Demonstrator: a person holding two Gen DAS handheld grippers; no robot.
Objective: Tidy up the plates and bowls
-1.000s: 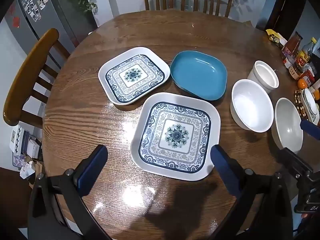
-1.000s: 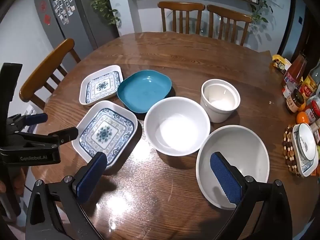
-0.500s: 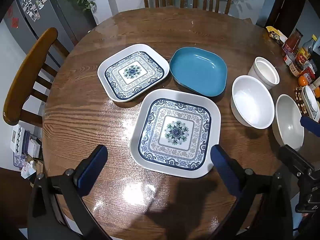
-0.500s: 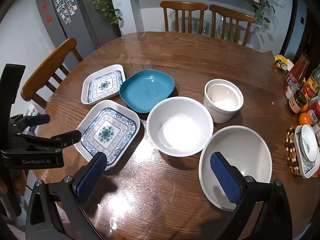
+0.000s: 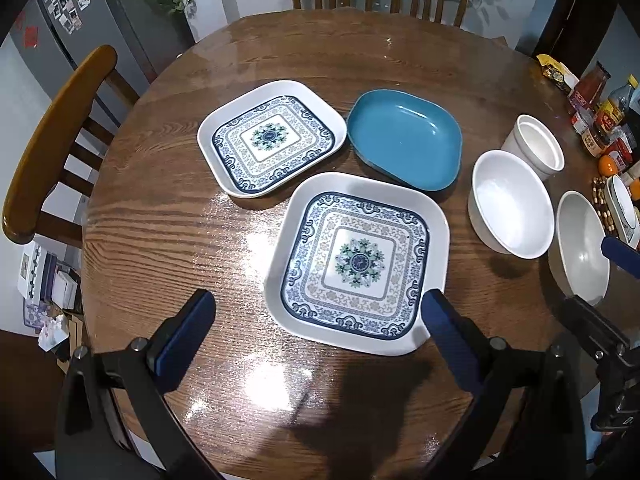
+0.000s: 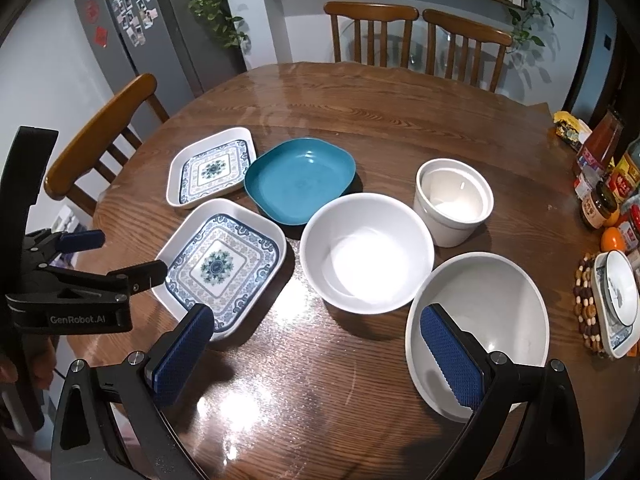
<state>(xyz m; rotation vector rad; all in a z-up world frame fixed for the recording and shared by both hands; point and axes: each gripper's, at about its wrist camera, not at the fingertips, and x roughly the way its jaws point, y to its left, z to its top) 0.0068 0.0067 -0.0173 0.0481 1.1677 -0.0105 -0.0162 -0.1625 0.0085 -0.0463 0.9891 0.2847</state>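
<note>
On the round wooden table (image 5: 208, 236) lie two blue-patterned square plates: the near one (image 5: 358, 262) (image 6: 222, 266) and the far one (image 5: 272, 138) (image 6: 212, 170). A teal dish (image 5: 404, 142) (image 6: 300, 178) sits beside them. To the right stand a medium white bowl (image 5: 510, 210) (image 6: 366, 252), a large white bowl (image 5: 580, 248) (image 6: 478, 328) and a white cup-shaped bowl (image 5: 534, 146) (image 6: 454, 200). My left gripper (image 5: 316, 340) hovers open just before the near plate. My right gripper (image 6: 316, 354) is open, its right finger over the large bowl's rim.
Wooden chairs stand at the left (image 5: 52, 148) and at the far side (image 6: 416, 40). Jars, bottles and an orange (image 6: 612, 238) crowd the right edge, with a small dish on a beaded mat (image 6: 616, 304). A grey fridge (image 6: 132, 40) stands at the back left.
The left wrist view has crept forward and down toward the near patterned plate, which now looks slightly larger. The right wrist view has barely shifted. Both grippers stay open.
</note>
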